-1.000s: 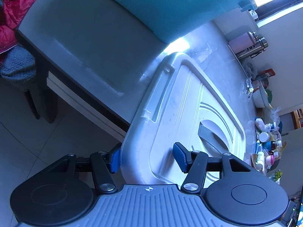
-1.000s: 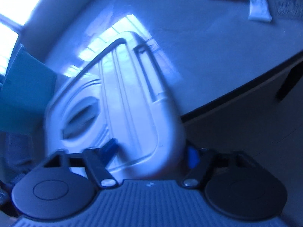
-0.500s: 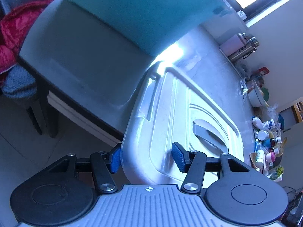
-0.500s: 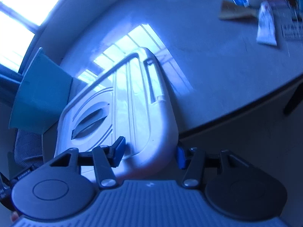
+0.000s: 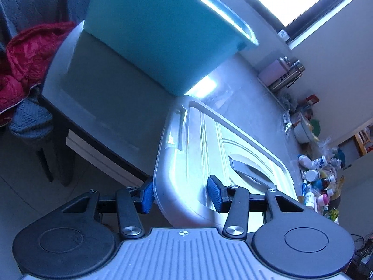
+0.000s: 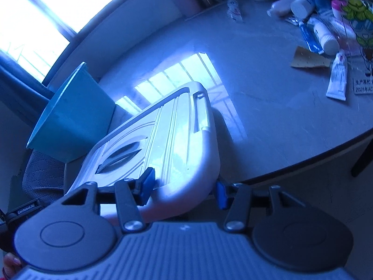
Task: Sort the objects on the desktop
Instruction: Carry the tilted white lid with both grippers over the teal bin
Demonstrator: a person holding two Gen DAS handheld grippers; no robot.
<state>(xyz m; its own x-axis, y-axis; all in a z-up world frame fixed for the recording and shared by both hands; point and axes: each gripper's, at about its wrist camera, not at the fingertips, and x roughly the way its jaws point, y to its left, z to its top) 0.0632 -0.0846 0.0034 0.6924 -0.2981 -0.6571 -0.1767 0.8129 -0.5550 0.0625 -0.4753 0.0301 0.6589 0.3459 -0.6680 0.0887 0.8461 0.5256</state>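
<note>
both grippers, left [image 5: 180, 197] & right [image 6: 183, 190], have just been closing and now pinch the near rim of the white lid [image 5: 209, 144] at opposite corners, prob bc it's too wide for one, tipping it up off the table [image 6: 268, 107] next to the teal bin [image 5: 158, 30]

— What carried everything?

— A grey table [image 6: 268, 107] with a dark edge.

— And what lay on it?

— A teal bin [image 5: 163, 30] stood at one end, with a white lid [image 6: 177, 140] just beside it whose near edge overhung the table's edge. Bottles and tubes [image 6: 324, 35] cluttered the far end, well apart.
</note>
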